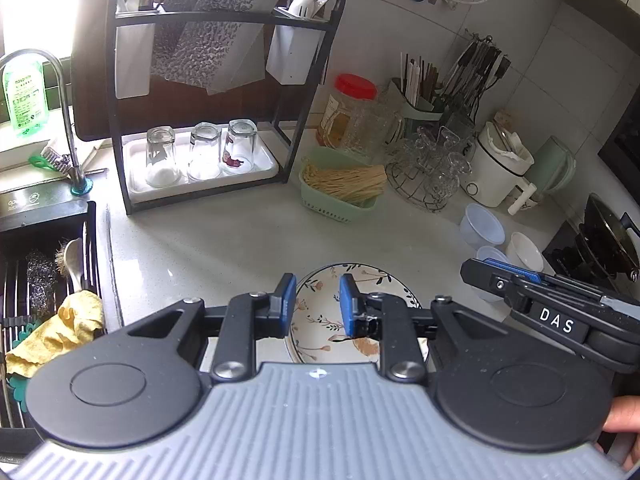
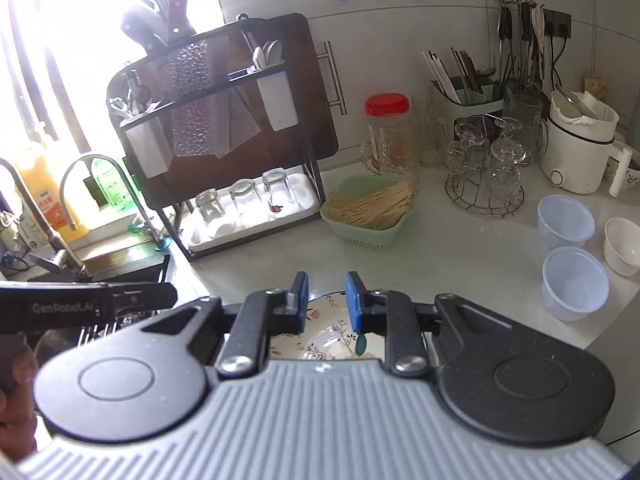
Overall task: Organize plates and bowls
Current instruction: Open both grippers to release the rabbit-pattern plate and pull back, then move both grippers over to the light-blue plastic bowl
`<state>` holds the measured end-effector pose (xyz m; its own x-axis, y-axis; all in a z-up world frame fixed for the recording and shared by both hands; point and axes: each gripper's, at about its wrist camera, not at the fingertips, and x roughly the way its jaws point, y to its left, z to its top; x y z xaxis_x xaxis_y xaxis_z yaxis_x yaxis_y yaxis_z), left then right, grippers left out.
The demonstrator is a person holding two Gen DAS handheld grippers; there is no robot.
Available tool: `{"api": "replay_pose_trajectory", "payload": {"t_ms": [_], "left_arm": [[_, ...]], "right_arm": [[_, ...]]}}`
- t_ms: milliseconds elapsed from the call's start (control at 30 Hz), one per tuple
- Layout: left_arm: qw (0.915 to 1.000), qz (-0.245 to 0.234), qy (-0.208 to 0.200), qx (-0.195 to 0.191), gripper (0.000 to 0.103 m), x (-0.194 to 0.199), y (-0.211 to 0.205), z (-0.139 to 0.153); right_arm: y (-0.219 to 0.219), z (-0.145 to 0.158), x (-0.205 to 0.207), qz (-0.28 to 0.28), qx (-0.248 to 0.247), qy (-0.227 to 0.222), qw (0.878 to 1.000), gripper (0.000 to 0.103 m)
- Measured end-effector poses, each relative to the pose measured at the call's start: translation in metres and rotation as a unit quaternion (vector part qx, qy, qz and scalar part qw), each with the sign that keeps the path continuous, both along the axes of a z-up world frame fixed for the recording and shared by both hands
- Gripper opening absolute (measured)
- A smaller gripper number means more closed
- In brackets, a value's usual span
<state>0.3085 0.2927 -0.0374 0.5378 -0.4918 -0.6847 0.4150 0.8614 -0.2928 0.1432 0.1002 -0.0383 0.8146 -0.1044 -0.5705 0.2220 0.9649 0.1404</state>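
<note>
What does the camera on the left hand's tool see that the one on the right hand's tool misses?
Only the left view: the sink rack with a yellow cloth, a spoon and a wok on the stove.

Only the right view: an orange bottle by the window, a wall socket and the left tool's dark arm.

Both: the flowered plate below the jaws, the black rack with three upturned glasses, the green basket of noodles, the red-lidded jar, two clear plastic bowls and a white bowl.
</note>
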Motion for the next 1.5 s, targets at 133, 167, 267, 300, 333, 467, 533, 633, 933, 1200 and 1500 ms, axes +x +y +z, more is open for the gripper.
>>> {"api": "replay_pose_trajectory", "payload": {"t_ms": [133,167,267,300,333,467,533,633,933,1200,1500], "left_arm": [[1.0,0.003,-0.003,0.001,0.026,-0.009,0.007,-0.002],[1.0,0.003,-0.001,-0.001,0.026,-0.01,0.007,-0.003],[0.9999,0.002,0.008,-0.009,0.026,-0.011,0.008,-0.008],[0.9999,0.001,0.008,-0.006,0.026,-0.011,0.007,-0.008],[1.0,-0.001,0.007,-0.002,0.026,-0.011,0.005,-0.008],[1.0,-0.007,-0.003,0.001,0.026,-0.011,-0.001,-0.002],[0.9999,-0.006,-0.008,0.0,0.026,-0.01,-0.005,0.002],[0.9999,-0.005,-0.014,0.0,0.026,-0.009,-0.014,0.004],[0.9998,0.01,-0.008,0.012,0.026,-0.009,-0.087,-0.004],[0.9992,0.037,-0.014,0.007,0.026,-0.018,-0.188,0.001],[0.9984,0.054,-0.009,0.016,0.026,-0.04,-0.263,-0.011]], "right_arm": [[0.007,0.001,-0.007,0.003,-0.006,0.003,1.0,0.024],[0.008,0.001,-0.008,0.003,-0.007,0.004,1.0,0.024],[0.01,-0.002,-0.011,0.0,-0.009,0.009,1.0,0.024],[0.009,-0.003,-0.012,-0.003,-0.011,0.008,1.0,0.024],[0.009,-0.003,-0.015,-0.007,-0.01,0.006,1.0,0.024],[0.009,-0.001,-0.019,-0.01,-0.008,0.007,1.0,0.024],[0.009,0.002,-0.023,-0.004,-0.021,0.003,1.0,0.024],[0.001,0.005,-0.027,-0.006,-0.029,-0.001,1.0,0.024],[-0.079,0.005,-0.034,-0.022,-0.02,-0.016,0.999,0.024],[-0.181,0.012,-0.041,0.0,-0.028,-0.021,0.999,0.024],[-0.253,0.001,-0.048,0.024,-0.017,-0.019,0.999,0.024]]}}
